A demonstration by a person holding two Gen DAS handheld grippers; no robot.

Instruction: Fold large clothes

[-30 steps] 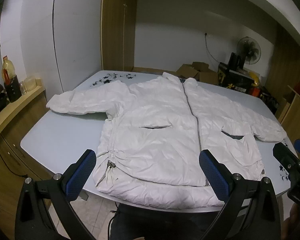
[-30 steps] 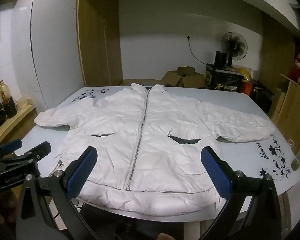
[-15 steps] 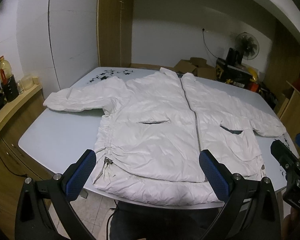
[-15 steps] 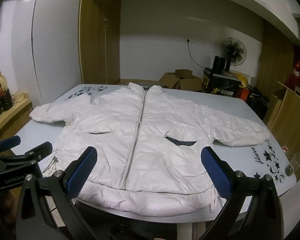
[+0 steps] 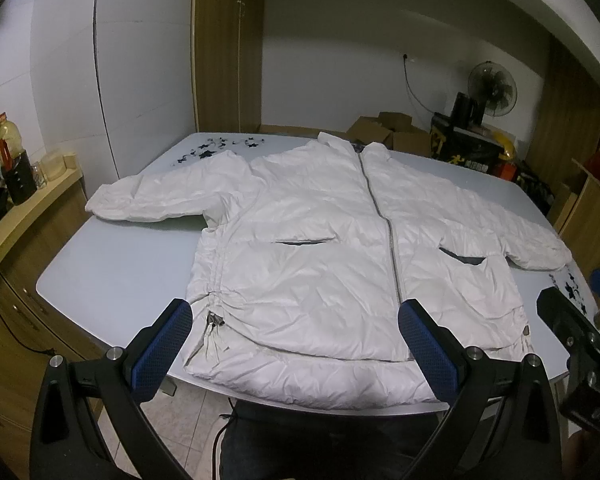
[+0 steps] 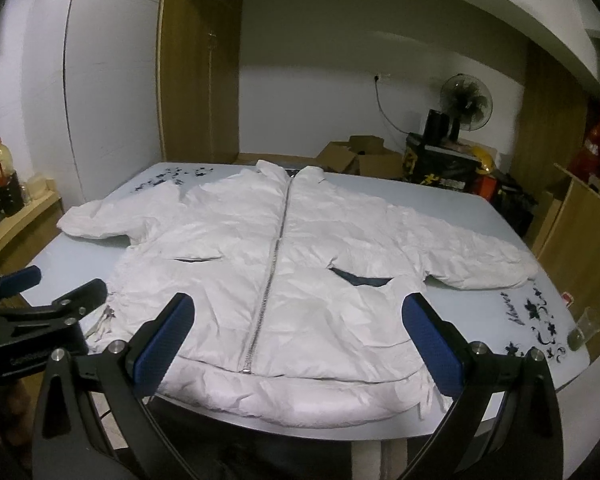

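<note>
A white puffer jacket (image 5: 320,248) lies flat and zipped on a pale blue table (image 5: 112,276), sleeves spread to both sides, hem at the near edge. It also shows in the right wrist view (image 6: 300,264). My left gripper (image 5: 296,344) is open and empty, held above the near hem on the jacket's left half. My right gripper (image 6: 300,344) is open and empty, above the near hem by the zipper's lower end. Each gripper shows at the edge of the other's view.
The table (image 6: 480,216) has black floral prints at its corners. A small glass (image 6: 582,326) stands at the near right corner. A wooden counter (image 5: 16,216) with a bottle runs on the left. Boxes (image 6: 360,156) and a fan (image 6: 466,100) stand behind.
Both grippers have drawn back and risen slightly from the jacket, so it sits lower and smaller in both views. Both stay open. The jacket has not moved.
</note>
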